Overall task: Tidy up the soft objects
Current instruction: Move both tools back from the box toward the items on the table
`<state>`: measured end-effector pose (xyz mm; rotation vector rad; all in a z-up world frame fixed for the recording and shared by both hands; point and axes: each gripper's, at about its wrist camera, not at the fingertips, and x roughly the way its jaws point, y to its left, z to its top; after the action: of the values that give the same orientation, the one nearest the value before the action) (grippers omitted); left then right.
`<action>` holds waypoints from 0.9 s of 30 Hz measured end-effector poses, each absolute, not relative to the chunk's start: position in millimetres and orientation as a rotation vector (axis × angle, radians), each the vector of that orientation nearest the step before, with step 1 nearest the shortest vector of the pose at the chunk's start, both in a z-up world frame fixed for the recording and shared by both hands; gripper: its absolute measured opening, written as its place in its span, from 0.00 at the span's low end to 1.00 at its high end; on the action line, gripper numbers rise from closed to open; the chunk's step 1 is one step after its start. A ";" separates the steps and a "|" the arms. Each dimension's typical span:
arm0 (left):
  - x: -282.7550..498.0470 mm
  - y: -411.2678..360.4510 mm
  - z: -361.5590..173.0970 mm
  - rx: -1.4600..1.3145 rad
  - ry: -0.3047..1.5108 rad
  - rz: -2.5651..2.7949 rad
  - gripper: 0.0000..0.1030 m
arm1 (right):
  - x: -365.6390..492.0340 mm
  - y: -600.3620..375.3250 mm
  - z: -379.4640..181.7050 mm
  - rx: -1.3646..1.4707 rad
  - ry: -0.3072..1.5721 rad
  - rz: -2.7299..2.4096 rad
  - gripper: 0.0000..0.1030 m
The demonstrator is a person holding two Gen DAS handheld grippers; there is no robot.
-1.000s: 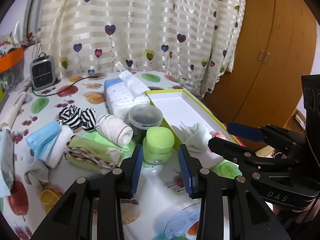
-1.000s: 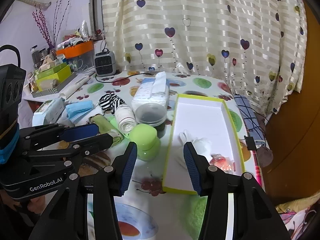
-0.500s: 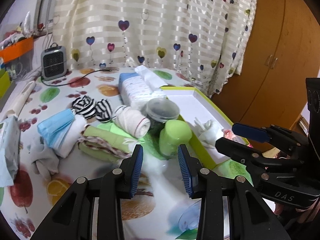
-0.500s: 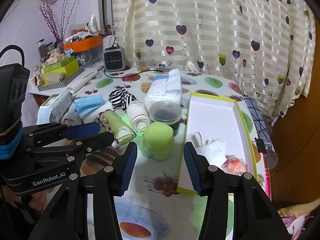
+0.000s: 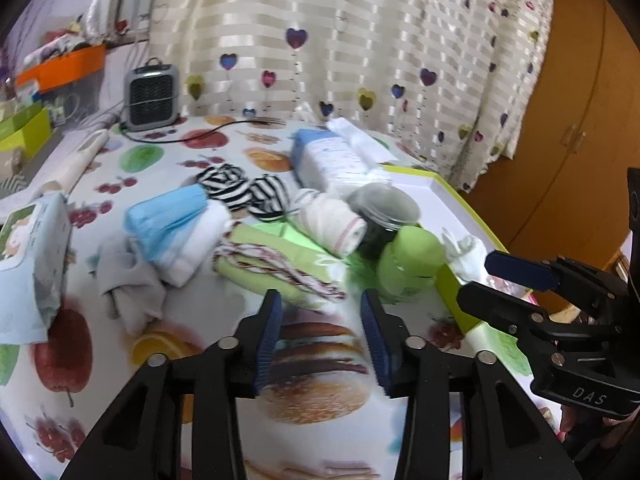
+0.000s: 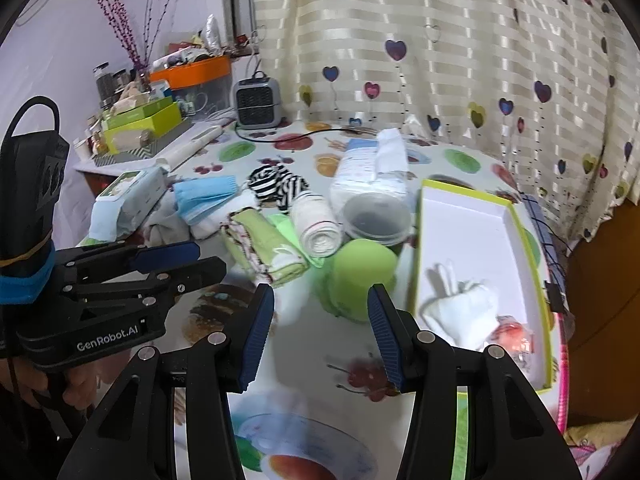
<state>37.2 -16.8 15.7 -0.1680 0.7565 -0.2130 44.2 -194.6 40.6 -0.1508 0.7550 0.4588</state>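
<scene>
Both grippers empty, jaws spread: left gripper (image 5: 322, 322), right gripper (image 6: 322, 326). Soft stuff mid-table: rolled white towel (image 6: 316, 226), folded green cloth (image 5: 276, 260), striped socks (image 5: 244, 190). Only the right view shows white cloth (image 6: 460, 308) fully inside the green-rimmed box (image 6: 532, 240).

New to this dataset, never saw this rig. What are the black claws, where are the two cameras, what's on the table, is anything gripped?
No robot arm here: a person carries one handheld two-finger gripper in each hand. Each picture comes from a fisheye camera on one gripper, looking along its blue-padded fingers. The left wrist view shows the left gripper up close and the right gripper at the side; the right wrist view shows the right one up close.

Both are open and hold nothing.

On the fruit-print tablecloth lie a green folded cloth, a white rolled towel, striped socks, blue face masks, a green jar and a tissue pack. The green-rimmed box already holds a white cloth.
</scene>
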 end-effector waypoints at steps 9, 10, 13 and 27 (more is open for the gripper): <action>36.0 27.8 12.6 -0.214 0.745 -0.106 0.46 | 49.0 -170.9 34.9 -0.167 0.767 0.513 0.49; 36.0 30.9 12.9 -0.217 0.742 -0.097 0.46 | 49.8 -168.7 34.3 -0.169 0.768 0.517 0.49; 37.5 44.1 13.0 -0.227 0.732 -0.064 0.48 | 52.6 -160.3 32.6 -0.175 0.771 0.532 0.49; 63.8 90.1 -3.6 -0.260 0.742 0.067 0.53 | 74.3 -132.2 28.6 -0.192 0.777 0.571 0.49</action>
<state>63.8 90.1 -3.6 -0.2604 0.7416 0.0674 74.3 -132.2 28.6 -0.1916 0.7774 0.5705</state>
